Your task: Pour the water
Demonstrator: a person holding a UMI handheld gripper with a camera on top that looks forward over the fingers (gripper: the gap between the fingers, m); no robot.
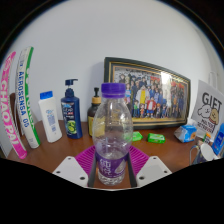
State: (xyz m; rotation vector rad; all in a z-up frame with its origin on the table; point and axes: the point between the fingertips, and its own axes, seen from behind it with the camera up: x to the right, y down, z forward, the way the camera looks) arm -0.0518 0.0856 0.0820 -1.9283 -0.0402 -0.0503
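A clear water bottle [112, 135] with a purple cap and purple label stands upright between my fingers, filling the middle of the gripper view. My gripper [112, 162] is shut on its lower half; the magenta pads [86, 158] press against both sides of it. The bottle's base sits low between the fingers, and I cannot tell whether it rests on the wooden table [55, 150] or hangs just above it. No cup or other vessel for water shows.
Beyond the bottle, along the wall, stand tall boxes [18, 100], a white bottle [50, 116], a blue pump bottle [70, 108], a brown bottle [94, 108] and a framed photo [155, 92]. Green packets [155, 137] and a gift box [207, 112] lie further along.
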